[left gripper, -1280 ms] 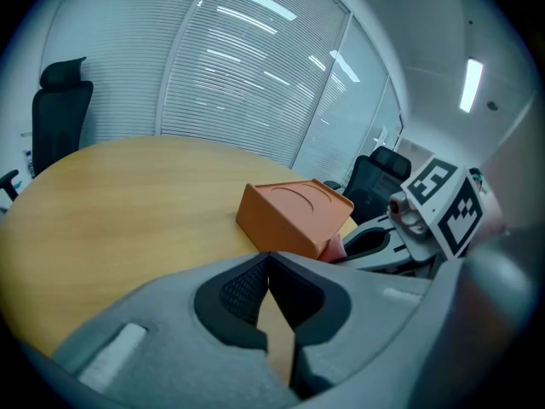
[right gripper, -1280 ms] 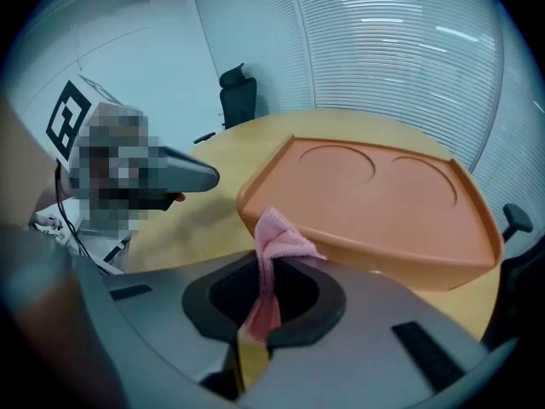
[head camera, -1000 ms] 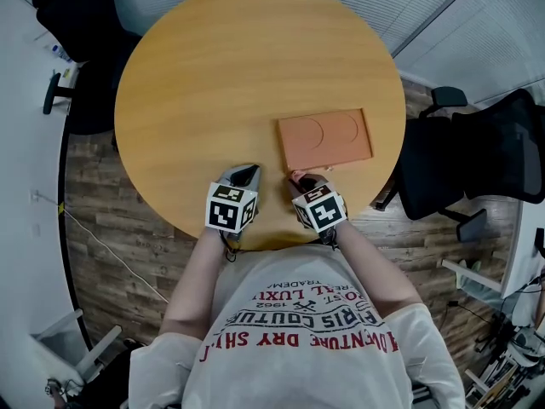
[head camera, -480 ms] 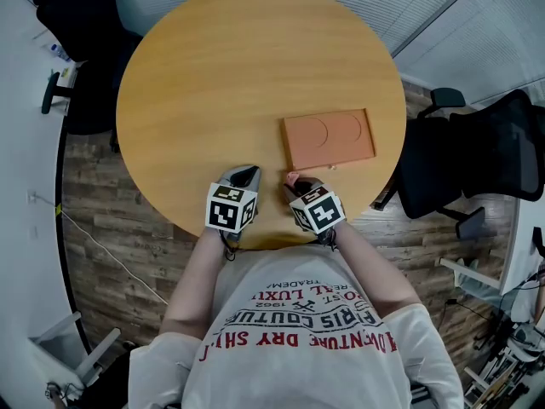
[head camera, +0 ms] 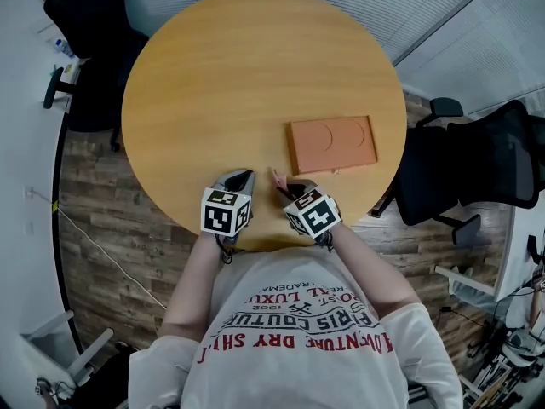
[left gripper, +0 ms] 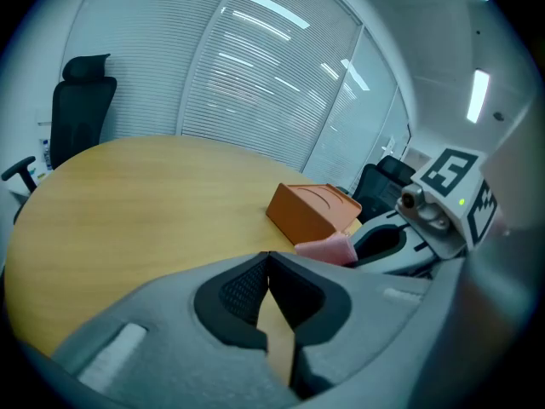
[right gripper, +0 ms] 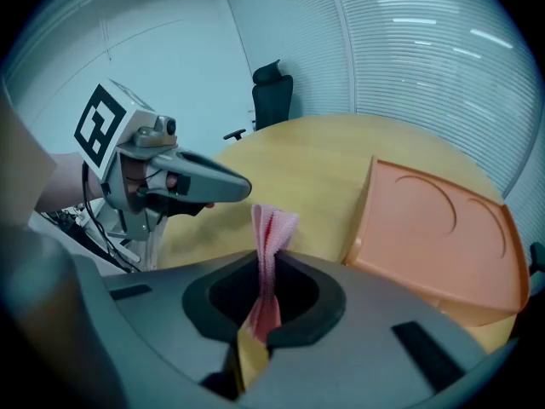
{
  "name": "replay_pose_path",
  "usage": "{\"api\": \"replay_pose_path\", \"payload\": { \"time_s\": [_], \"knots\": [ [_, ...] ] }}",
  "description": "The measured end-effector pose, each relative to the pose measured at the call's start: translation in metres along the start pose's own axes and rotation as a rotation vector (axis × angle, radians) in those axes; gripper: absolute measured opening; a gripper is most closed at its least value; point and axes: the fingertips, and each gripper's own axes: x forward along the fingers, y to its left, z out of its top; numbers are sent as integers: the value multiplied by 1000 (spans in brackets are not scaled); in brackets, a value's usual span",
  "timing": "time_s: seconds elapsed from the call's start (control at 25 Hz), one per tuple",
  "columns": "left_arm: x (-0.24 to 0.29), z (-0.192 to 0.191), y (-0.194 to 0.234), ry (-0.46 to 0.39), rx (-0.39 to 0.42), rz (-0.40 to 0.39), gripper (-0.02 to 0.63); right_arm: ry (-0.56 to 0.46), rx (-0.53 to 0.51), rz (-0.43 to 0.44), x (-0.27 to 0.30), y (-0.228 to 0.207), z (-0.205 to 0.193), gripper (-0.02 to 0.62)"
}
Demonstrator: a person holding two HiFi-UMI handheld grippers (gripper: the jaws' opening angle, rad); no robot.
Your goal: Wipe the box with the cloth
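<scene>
An orange flat box [head camera: 332, 143] with two curved marks on its lid lies on the round wooden table [head camera: 221, 83], right of centre; it also shows as the box [right gripper: 443, 228] and the box [left gripper: 308, 210]. A folded pink cloth [right gripper: 268, 245] stands pinched between the jaws of my right gripper [head camera: 285, 186], left of and just short of the box's near corner; the cloth [left gripper: 328, 249] pokes out. My left gripper [head camera: 238, 179] hovers near the table's front edge, jaws closed with nothing in them.
Black office chairs stand around the table: one [head camera: 85, 24] at far left, one [head camera: 485, 152] at right. Window blinds [left gripper: 255, 75] run behind the table. Wood-plank floor [head camera: 94, 203] surrounds it.
My right gripper with the cloth has drawn back left and towards me, away from the box's near edge. The left gripper has barely moved.
</scene>
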Motion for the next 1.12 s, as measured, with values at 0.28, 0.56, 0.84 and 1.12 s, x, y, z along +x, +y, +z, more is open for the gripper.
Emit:
{"api": "replay_pose_path", "payload": {
  "time_s": [0.28, 0.56, 0.84, 1.12],
  "knots": [
    [-14, -7, 21, -15, -74, 76, 9, -129, 59, -84, -6, -20, 59, 32],
    [-16, 12, 38, -83, -108, 128, 9, -188, 255, -120, 5, -34, 79, 32],
    [-8, 28, 74, -43, -34, 25, 9, -214, 393, -259, 31, -50, 98, 32],
    [-12, 51, 122, 25, 83, -81, 9, -283, 672, -438, 48, -82, 111, 33]
  ]
}}
